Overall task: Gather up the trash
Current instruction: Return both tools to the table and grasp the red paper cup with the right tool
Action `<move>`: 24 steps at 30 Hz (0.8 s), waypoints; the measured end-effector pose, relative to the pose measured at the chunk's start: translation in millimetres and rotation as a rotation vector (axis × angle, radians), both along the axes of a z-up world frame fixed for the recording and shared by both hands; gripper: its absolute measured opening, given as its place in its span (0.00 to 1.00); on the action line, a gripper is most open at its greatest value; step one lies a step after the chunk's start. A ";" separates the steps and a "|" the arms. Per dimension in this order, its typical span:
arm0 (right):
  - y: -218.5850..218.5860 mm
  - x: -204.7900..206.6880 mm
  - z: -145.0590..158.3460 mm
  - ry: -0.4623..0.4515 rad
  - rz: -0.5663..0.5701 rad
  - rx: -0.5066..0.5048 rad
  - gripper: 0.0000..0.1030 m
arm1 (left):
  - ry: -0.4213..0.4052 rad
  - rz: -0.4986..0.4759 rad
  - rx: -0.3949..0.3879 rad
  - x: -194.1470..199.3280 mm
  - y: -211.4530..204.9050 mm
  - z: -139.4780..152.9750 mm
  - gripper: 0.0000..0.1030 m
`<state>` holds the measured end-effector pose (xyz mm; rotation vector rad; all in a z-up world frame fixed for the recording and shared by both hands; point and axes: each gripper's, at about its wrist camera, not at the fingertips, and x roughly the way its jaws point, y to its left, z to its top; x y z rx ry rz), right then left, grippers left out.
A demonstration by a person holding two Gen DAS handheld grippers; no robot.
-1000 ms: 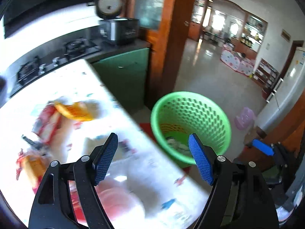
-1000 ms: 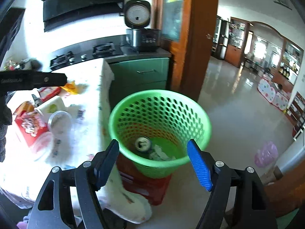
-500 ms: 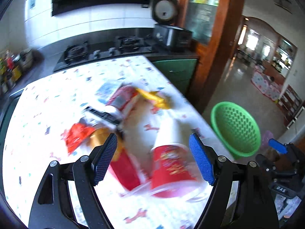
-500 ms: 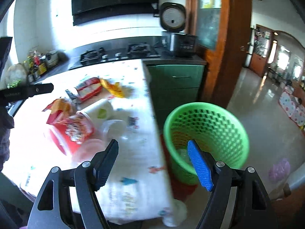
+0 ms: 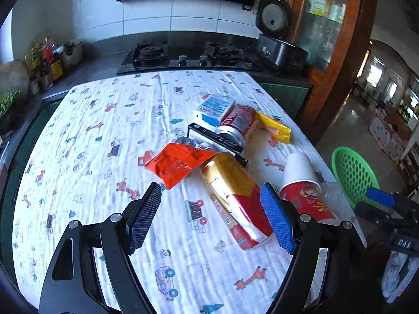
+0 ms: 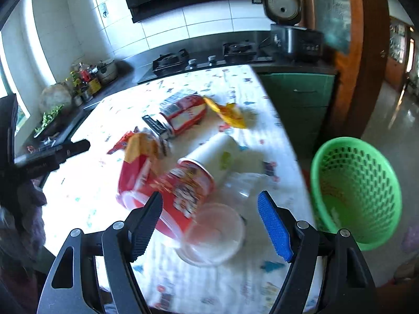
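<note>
Trash lies heaped on a kitchen table under a cartoon-print tablecloth (image 5: 86, 136) as the left gripper (image 5: 210, 218) hangs above it, jaws spread wide and holding nothing. Directly ahead between its fingers, a gold-and-red snack bag (image 5: 235, 196) lies with its lower end close to the right blue pad, contact unclear. Just beyond the left finger sits a crumpled orange wrapper (image 5: 178, 163); farther ahead lie a red soda can (image 5: 237, 125) on its side, a blue-and-white carton (image 5: 213, 108) and a yellow wrapper (image 5: 275, 128). To the right of the right finger a red-and-white paper cup (image 5: 301, 183) lies tipped over, and past the table edge stands the green basket (image 5: 353, 172), with the other gripper's blue tip beside it. From the right wrist view, somewhat blurred, the right gripper (image 6: 209, 225) is likewise wide open and empty. A clear plastic cup (image 6: 213, 235) lies on its side between its fingers, mouth toward the camera, not pinched by either pad. Just ahead, the paper cup (image 6: 201, 172) and the snack bag (image 6: 138, 162) crowd the left finger, with the soda can (image 6: 183, 115) and yellow wrapper (image 6: 227, 112) beyond. The green basket (image 6: 356, 191) stands off the table to the right of the right finger.
</note>
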<state>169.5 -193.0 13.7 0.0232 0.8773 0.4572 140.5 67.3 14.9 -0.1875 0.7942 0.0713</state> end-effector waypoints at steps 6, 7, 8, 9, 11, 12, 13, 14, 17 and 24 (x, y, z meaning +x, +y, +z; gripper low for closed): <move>19.2 24.7 -8.5 0.126 0.000 0.032 0.70 | 0.017 0.010 -0.041 5.8 12.6 -14.2 0.75; 23.1 28.9 -10.6 0.142 -0.004 0.022 0.70 | 0.019 0.009 -0.044 4.9 12.5 -15.7 0.75; 25.0 31.8 -12.3 0.152 -0.010 0.014 0.70 | 0.020 0.009 -0.046 5.6 13.2 -17.4 0.75; 27.4 36.0 -14.4 0.170 -0.016 0.008 0.70 | 0.022 0.007 -0.049 6.1 14.3 -19.2 0.75; 26.9 43.2 -18.4 0.210 -0.023 0.021 0.70 | 0.024 0.002 -0.049 7.1 15.7 -22.1 0.75; 26.4 48.3 -22.0 0.243 -0.034 0.034 0.70 | 0.025 0.002 -0.048 7.6 15.8 -22.8 0.75; 25.7 51.0 -24.5 0.260 -0.040 0.040 0.70 | 0.026 0.003 -0.051 8.5 17.1 -23.6 0.75; 25.8 54.3 -27.7 0.282 -0.048 0.046 0.70 | 0.027 0.003 -0.055 9.2 18.1 -24.2 0.75; 28.2 59.3 -34.9 0.327 -0.058 0.057 0.70 | 0.025 0.000 -0.064 11.1 21.1 -26.8 0.75; 30.7 65.1 -54.3 0.447 -0.078 0.141 0.70 | 0.039 -0.005 -0.078 16.1 24.5 -36.1 0.75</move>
